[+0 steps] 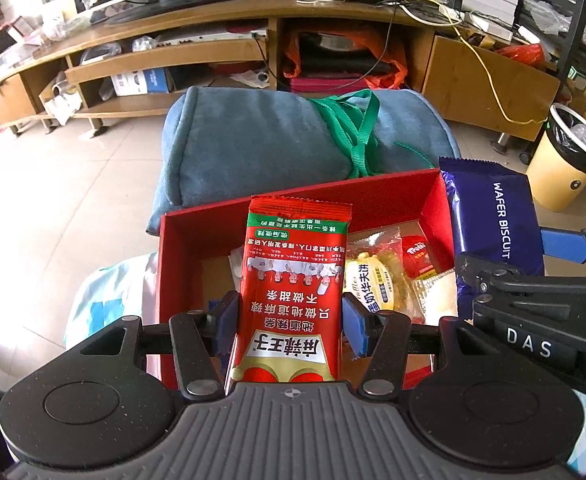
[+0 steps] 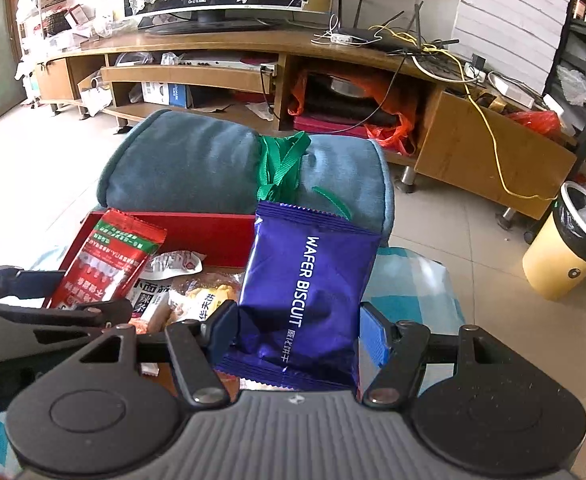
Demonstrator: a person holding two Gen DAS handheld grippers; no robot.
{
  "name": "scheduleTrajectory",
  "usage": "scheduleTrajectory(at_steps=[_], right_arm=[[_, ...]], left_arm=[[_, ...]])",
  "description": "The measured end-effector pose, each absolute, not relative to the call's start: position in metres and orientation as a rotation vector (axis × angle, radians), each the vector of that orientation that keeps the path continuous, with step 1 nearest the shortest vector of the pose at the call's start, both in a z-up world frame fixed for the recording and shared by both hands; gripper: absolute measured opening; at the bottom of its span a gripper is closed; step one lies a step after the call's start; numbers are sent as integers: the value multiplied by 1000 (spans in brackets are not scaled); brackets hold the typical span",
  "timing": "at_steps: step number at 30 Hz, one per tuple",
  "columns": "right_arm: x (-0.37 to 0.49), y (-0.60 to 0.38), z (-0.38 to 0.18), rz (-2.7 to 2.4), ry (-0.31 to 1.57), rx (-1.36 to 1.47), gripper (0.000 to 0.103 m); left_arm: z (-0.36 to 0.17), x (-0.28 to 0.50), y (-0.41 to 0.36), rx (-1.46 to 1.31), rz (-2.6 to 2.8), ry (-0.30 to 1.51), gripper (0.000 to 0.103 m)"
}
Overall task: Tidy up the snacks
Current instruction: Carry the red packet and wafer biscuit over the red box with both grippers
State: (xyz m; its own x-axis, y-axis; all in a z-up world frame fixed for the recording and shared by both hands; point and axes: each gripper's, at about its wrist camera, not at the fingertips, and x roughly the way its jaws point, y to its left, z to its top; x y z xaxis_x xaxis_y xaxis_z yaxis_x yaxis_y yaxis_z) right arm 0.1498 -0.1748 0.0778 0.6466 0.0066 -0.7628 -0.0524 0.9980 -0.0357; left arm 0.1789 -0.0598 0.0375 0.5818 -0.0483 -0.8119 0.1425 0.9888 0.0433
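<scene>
The left hand-held gripper [image 1: 289, 322] pinches a light, crinkly red snack packet [image 1: 293, 280] midway; the right hand-held gripper [image 2: 295, 330] clamps a slippery purple wafer biscuit pack [image 2: 301, 292] low, over the red box [image 1: 173, 264].

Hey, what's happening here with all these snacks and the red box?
A person is sorting snacks with a handheld tool in each hand. The left tool grips a red snack packet above the red box, which already holds several packets. The right tool grips a purple wafer biscuit pack at the box's right edge. Neither snack has been put down yet. A rolled blue blanket lies behind the box.
</scene>
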Motion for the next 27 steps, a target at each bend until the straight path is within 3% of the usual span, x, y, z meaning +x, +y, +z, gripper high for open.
scheduleTrajectory(at_steps=[27], right_arm=[[170, -171, 66, 44, 889, -65, 62]], left_arm=[[29, 195, -60, 91, -79, 968, 62]])
